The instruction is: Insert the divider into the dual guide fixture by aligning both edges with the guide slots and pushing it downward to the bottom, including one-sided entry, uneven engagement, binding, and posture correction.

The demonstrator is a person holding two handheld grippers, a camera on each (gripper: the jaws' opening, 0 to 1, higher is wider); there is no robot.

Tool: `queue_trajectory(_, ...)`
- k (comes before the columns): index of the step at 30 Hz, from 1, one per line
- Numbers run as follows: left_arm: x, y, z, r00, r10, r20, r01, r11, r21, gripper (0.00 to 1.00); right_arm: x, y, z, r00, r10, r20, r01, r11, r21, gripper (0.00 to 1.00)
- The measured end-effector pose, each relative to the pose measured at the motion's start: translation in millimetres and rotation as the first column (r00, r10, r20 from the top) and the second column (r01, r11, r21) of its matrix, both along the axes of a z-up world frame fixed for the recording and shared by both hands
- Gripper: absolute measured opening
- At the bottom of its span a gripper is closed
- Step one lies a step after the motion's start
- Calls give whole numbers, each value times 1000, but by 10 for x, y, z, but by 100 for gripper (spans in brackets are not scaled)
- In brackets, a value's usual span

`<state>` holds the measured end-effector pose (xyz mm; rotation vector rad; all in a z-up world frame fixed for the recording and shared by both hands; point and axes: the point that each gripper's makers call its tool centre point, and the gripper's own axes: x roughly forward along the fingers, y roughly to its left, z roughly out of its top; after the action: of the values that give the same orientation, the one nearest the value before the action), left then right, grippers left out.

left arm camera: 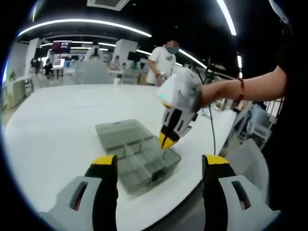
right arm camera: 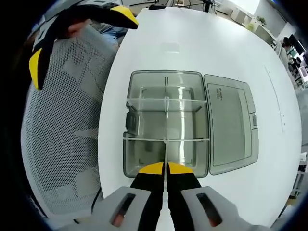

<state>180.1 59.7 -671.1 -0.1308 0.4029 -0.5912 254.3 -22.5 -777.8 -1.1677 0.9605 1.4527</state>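
**Clear plastic divider pinched over the open organiser box**

Translucent grey plastic makes up the organiser box (right arm camera: 166, 130), which sits in the middle of the right gripper view on a white table (right arm camera: 192, 38) with its lid (right arm camera: 231, 127) folded open flat to the right. Inside, two cross partitions run left to right and split the tray into compartments. A thin clear divider (right arm camera: 166, 120) runs up the centre of the frame from the right gripper (right arm camera: 166, 168), whose yellow-tipped jaws are pressed close together on its near edge. The divider's far end reaches toward the box's upper wall; whether both its edges sit in the guide slots is hard to judge, since the plastic is nearly see-through.

In the upper left of that view the left gripper (right arm camera: 72, 38) hangs over a white mesh chair (right arm camera: 62, 134), its yellow tips spread wide with nothing between them.

In the left gripper view, the left gripper (left arm camera: 161, 166) rises from the bottom of the frame, jaws far apart and empty, well short of the box (left arm camera: 137, 154). The box lies at centre near the table (left arm camera: 72, 110) edge, lid (left arm camera: 118, 130) toward the upper left. The right gripper (left arm camera: 168, 139) comes down from the right, held by a person's arm, its tips at the box's right-hand compartments. A person (left arm camera: 161, 62) in white stands beyond the table at upper centre.
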Motion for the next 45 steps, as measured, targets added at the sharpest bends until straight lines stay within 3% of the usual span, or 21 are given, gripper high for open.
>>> queue_trajectory(18, 11, -44, -19, 1000, -15, -8, 15, 1000, 10, 70, 32, -3, -46, 1000, -20, 1, 20, 999, 38, 0)
queue_trajectory(25, 21, -68, -9, 999, -29, -14, 29, 999, 25, 70, 63, -19, -43, 997, -73, 13, 72, 995, 75, 0)
queue_trajectory(28, 24, -88, 11, 999, -30, -17, 30, 999, 19, 70, 86, -23, -16, 994, -110, 9, 108, 988, 113, 7)
queue_trajectory(41, 98, -325, 47, 993, -115, -14, 116, 992, 51, 70, 113, -79, 164, 975, -222, -32, 223, 947, 232, 11)
queue_trajectory(45, 61, -386, 40, 990, -138, -15, 139, 989, 53, 70, 96, -114, 198, 971, -238, -30, 238, 937, 256, 20)
